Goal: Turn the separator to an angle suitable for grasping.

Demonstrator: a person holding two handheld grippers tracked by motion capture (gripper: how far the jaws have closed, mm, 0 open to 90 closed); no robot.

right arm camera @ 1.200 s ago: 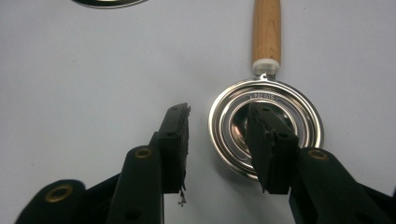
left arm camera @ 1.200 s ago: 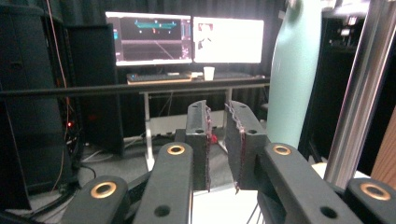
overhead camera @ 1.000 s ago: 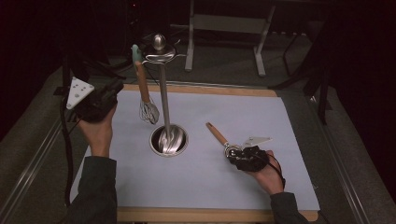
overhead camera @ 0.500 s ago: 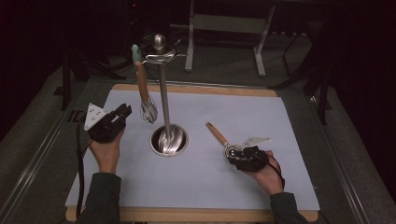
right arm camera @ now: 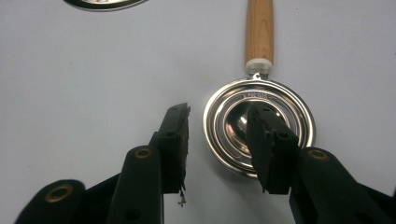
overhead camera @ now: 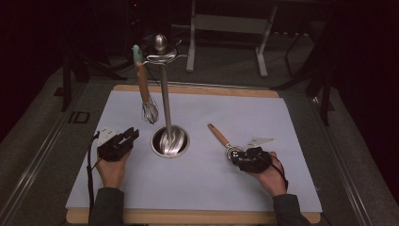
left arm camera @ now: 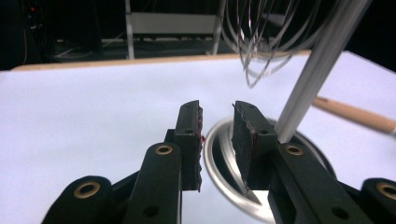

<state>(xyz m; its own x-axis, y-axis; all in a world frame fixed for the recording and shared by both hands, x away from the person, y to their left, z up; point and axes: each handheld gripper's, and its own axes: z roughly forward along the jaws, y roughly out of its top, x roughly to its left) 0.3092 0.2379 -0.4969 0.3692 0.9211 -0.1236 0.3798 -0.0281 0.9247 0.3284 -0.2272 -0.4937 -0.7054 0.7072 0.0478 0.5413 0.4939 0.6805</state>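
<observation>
While both tongs gape empty, ladle bowl (right arm camera: pixel 258 136) beneath right tongs (right arm camera: pixel 219 140), straddling its rim.

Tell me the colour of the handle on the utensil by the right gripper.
Light-brown wood handle, clearest in the right gripper view.

Overhead forward-down view; two close low cameras, all sharing the round stand base (overhead camera: pixel 170 141) (left arm camera: pixel 224 158) (right arm camera: pixel 105 3).

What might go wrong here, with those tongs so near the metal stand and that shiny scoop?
The right tongs straddle only the rim of the scoop; its smooth steel may slip out when pinched. The left tongs sit close to the stand; a nudge might tip it or swing the hanging whisk.
</observation>
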